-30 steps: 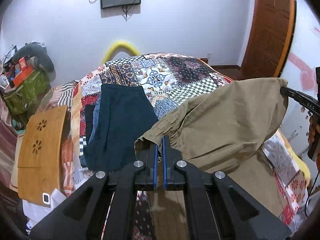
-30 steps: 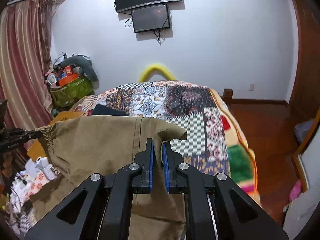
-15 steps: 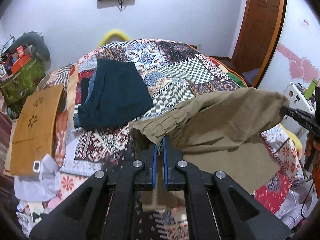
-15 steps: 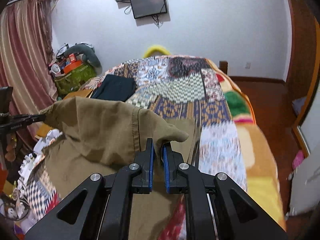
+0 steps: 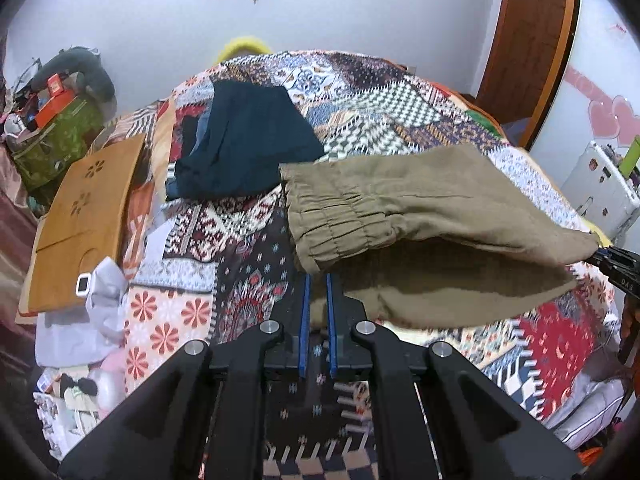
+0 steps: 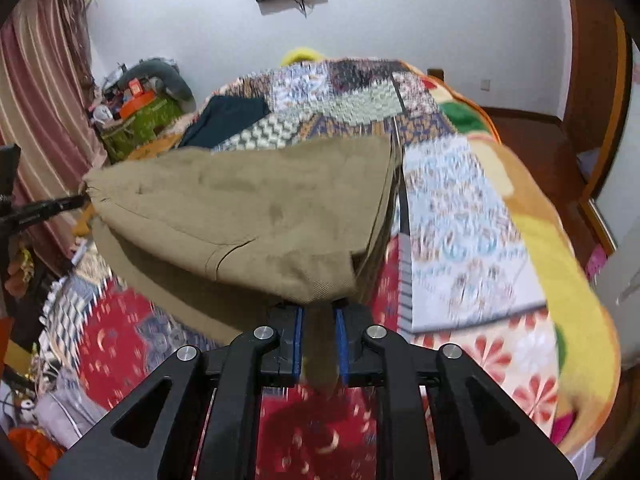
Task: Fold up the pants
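Note:
Khaki pants (image 5: 440, 208) (image 6: 260, 208) hang doubled over low above the patchwork bed (image 5: 248, 272), their lower layer lying on the bedspread. My left gripper (image 5: 316, 276) holds the gathered elastic waistband corner; its jaws are starting to open, with cloth still between the pads. My right gripper (image 6: 318, 308) has the other corner. Its jaws are opening too, and a strip of khaki fills the gap between the blue pads. Each gripper shows at the far edge of the other's view: the right gripper (image 5: 608, 260) and the left gripper (image 6: 76, 200).
A folded dark navy garment (image 5: 248, 140) lies further up the bed. A wooden lap tray (image 5: 88, 216) and white cloths (image 5: 100, 292) sit along the left edge. A green bag (image 5: 60, 140) stands by the wall, a white appliance (image 5: 600, 192) at right.
Both grippers have come forward and down, lowering the pants from hanging in the air to lying over the bed. The gap between the right pads has widened.

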Tool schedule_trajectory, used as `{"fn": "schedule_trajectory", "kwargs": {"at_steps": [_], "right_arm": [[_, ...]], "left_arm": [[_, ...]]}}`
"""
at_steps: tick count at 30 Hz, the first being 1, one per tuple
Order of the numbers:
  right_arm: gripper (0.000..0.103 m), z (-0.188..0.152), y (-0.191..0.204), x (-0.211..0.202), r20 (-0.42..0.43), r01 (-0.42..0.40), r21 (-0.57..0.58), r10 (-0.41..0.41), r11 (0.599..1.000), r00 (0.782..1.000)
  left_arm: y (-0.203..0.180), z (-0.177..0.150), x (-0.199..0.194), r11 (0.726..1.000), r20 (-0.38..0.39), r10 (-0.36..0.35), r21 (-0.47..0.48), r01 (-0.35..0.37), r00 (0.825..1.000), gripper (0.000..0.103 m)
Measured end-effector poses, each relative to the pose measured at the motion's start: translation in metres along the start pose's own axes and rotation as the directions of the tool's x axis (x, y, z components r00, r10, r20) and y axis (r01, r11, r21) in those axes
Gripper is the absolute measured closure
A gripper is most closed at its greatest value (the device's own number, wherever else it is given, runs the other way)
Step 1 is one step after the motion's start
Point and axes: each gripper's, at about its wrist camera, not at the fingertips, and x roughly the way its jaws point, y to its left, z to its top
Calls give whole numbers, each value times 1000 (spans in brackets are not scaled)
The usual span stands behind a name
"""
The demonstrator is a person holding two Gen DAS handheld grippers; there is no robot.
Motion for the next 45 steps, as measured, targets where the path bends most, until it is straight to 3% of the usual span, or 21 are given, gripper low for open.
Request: {"fn": "schedule_trajectory", "kwargs": {"at_steps": [5, 7, 12, 15, 19, 23, 26, 37, 41, 44, 45], "right_arm": [[89, -26, -4, 2, -56, 8, 43, -5, 999, 998], [89, -33, -6, -3, -63, 16, 60, -12, 998, 998], [87, -36, -11, -24, -38, 51, 75, -48, 996, 998], [80, -30, -8, -37, -8, 67, 69, -67, 995, 998], [57, -16, 8, -45, 28, 55, 27, -56, 998, 998], [48, -2, 36, -39, 42, 6, -53, -4, 999, 999], [47, 4, 55, -28, 36, -33, -107, 37, 994, 999], [47, 14, 108, 20, -37, -132, -245, 127, 961, 991], [47, 15, 119, 33, -51, -137, -278, 128, 951, 990], [48, 16, 123, 41, -48, -118, -304, 108, 946, 993], [49, 17, 124, 43, -45, -108, -309, 99, 945, 994]], "left_arm": [[-3, -14, -3, 999, -23, 28, 20, -27, 999, 83], [-4, -17, -8, 999, -16, 39, 26, -39, 999, 71], [-7, -12, -30, 998, 41, 53, 18, -54, 998, 52], [-13, -2, -43, 997, 87, 67, 29, -70, 994, 31], [-28, 11, -50, 994, 135, 78, 62, -87, 988, 0], [-50, 16, -35, 983, 113, 86, 155, -103, 990, 0], [-67, 14, -19, 964, 84, 100, 241, -117, 991, 0], [-117, 1, 29, 858, 66, 149, 488, -162, 987, 0], [-126, 8, 31, 856, 70, 109, 501, -130, 992, 1], [-126, 16, 31, 874, 54, 71, 478, -89, 996, 12], [-125, 18, 30, 880, 48, 57, 469, -73, 997, 19]]}}
